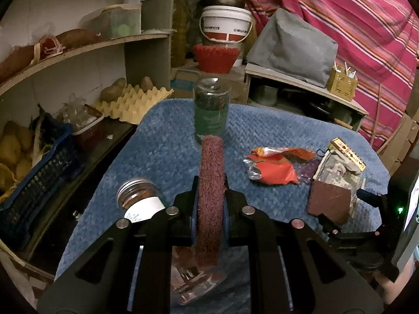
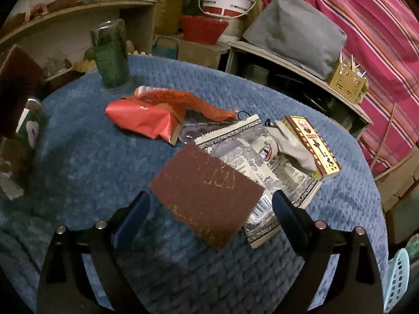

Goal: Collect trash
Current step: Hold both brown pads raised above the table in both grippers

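My left gripper (image 1: 210,209) is clamped nearly closed on a reddish-brown scouring pad (image 1: 209,183) held edge-on; its lower end blurs into something clear and glassy at the bottom of the left view that I can't identify. The capless jar (image 1: 140,200) beside my left fingers is partly cut off by them. My right gripper (image 2: 209,209) has its jaws wide, nothing pressed. A second brown pad (image 2: 207,196) sits between the fingers in the right view, tilted, overlapping the grey printed wrapper (image 2: 262,162); can't tell if it rests on the wrapper or hangs above it. Trash is all on the blue knit cloth (image 2: 91,162), just ahead of my right fingers: red foil packet (image 2: 141,120), orange wrapper (image 2: 183,99) behind it, red-and-yellow carton (image 2: 311,144) to the right, touching the grey wrapper. A purple clear bit (image 2: 189,134) between the packet and the grey wrapper is too hidden to name. The tall green-label jar (image 2: 111,55) stands upright at the far edge.
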Demonstrator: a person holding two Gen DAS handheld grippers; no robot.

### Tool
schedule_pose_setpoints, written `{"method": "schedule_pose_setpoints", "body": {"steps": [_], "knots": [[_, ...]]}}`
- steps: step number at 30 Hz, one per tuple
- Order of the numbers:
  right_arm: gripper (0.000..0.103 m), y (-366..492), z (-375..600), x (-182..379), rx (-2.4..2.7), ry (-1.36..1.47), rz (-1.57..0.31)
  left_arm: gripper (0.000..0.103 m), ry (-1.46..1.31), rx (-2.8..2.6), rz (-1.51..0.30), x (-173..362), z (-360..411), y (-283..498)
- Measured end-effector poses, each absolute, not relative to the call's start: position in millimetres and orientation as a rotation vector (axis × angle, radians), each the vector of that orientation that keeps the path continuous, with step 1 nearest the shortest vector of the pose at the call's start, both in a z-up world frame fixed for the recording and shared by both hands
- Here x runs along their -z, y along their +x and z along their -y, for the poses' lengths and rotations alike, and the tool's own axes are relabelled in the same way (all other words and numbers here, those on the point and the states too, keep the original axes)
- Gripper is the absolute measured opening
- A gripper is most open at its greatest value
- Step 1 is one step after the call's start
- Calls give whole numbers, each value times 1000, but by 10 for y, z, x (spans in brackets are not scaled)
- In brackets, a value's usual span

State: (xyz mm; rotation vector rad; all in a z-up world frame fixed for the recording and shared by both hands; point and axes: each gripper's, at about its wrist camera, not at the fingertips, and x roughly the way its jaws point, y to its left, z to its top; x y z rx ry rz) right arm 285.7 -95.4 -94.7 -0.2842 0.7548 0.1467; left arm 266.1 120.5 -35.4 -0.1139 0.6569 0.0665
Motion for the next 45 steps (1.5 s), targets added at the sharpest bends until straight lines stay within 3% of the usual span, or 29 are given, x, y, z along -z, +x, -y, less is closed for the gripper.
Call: {"method": "schedule_pose_setpoints", "body": {"steps": [21, 25, 26, 29, 30, 31, 33, 45], "knots": [[90, 3036, 780, 1021, -142, -317, -762, 13, -101, -80, -670, 373, -1216, 2719], [56, 2955, 896, 889, -127, -285, -725, 13, -103, -76, -657, 309, -1188, 2674], [56, 2925, 961, 827, -144, -253, -720, 13, -102, -74, -652, 291, -1177, 2658], [57, 2859, 1111, 728, -167, -182, -722, 13, -99, -68, -642, 272, -1132, 2621], [66, 2837, 1144, 711, -161, -176, -717, 13, -97, -68, -643, 275, -1124, 2618], [83, 2817, 1171, 706, -149, -178, -714, 13, -95, -66, -645, 285, -1109, 2613], [90, 2784, 1189, 719, -137, -188, -711, 13, -93, -67, -647, 294, -1091, 2601], [90, 2936, 781, 948, -15, -108, -782, 13, -114, -79, -652, 327, -1202, 2622]]}}
